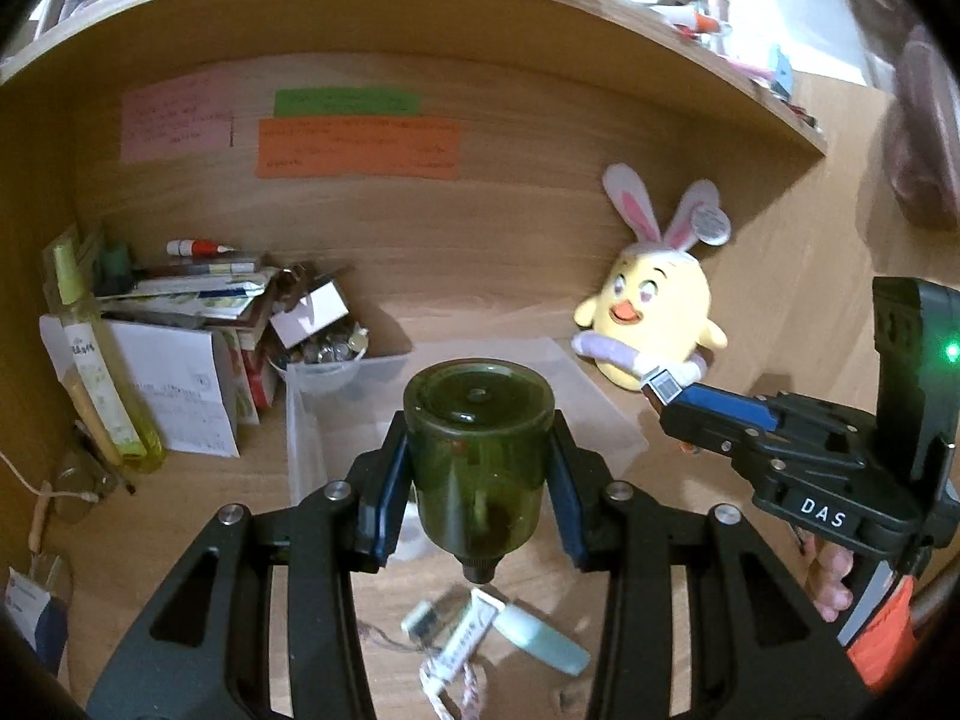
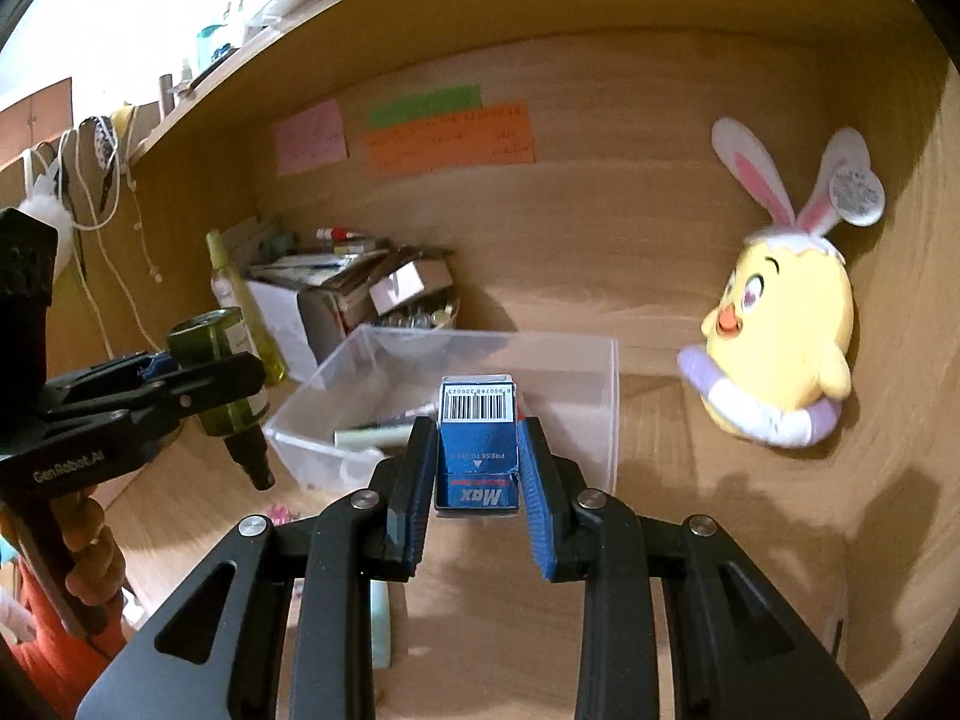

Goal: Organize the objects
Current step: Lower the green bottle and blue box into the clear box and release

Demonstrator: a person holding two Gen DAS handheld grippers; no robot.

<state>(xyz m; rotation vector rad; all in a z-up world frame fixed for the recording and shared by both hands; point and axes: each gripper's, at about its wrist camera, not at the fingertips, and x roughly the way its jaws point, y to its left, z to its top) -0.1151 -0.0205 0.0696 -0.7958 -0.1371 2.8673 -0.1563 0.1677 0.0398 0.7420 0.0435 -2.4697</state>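
My left gripper (image 1: 479,450) is shut on a dark green glass bottle (image 1: 479,438), held neck toward the camera, in front of and above a clear plastic bin (image 1: 312,414). The bottle also shows in the right wrist view (image 2: 222,372). My right gripper (image 2: 477,450) is shut on a small blue Max box (image 2: 478,444) with a barcode end, held just before the clear plastic bin (image 2: 591,372). In the left wrist view the right gripper (image 1: 666,390) holds that box (image 1: 663,387) at the right, near the plush chick. The bin holds a pale tube (image 2: 378,437).
A yellow chick plush with bunny ears (image 1: 651,324) leans on the back wall at right. A pile of boxes and papers (image 1: 198,324), a yellow-green spray bottle (image 1: 102,384) and a bowl of small shiny items (image 1: 327,354) stand at left. Tubes (image 1: 540,639) lie on the desk.
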